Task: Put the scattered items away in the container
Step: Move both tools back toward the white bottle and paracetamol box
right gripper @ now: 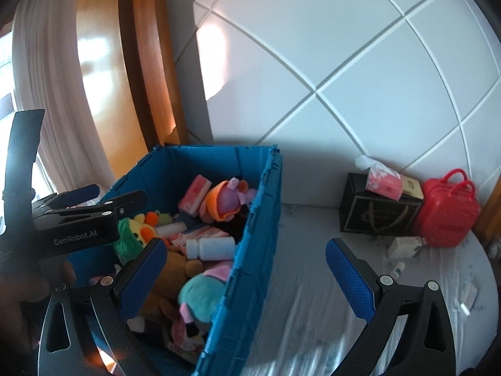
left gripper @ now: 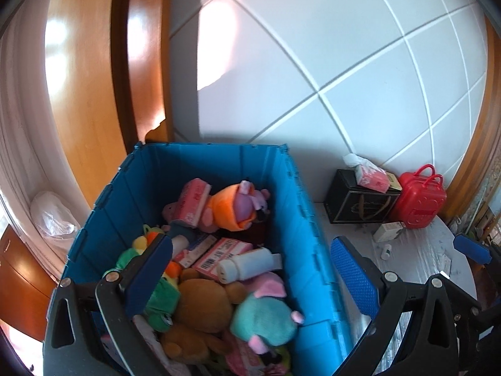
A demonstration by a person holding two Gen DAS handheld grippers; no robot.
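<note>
The blue crate (left gripper: 294,216) (right gripper: 253,266) stands against the wall, filled with plush toys, pink boxes and a white bottle (left gripper: 247,264) (right gripper: 213,248). An orange-hooded plush (left gripper: 241,206) (right gripper: 227,200) lies at the back and a teal plush (left gripper: 263,319) (right gripper: 200,291) at the front. My left gripper (left gripper: 250,269) hangs open over the crate with nothing between its fingers. My right gripper (right gripper: 247,279) is open too, straddling the crate's right wall. On the table to the right lie a small white box (left gripper: 386,232) (right gripper: 404,246) and a tiny bottle (left gripper: 386,250) (right gripper: 397,269).
A black box (left gripper: 357,206) (right gripper: 375,216) with a pink tissue pack (left gripper: 372,177) (right gripper: 383,183) on top stands by the wall, next to a red toy suitcase (left gripper: 419,203) (right gripper: 447,216). The pale table cover (right gripper: 313,297) spreads right of the crate. A wooden door frame and a curtain rise at left.
</note>
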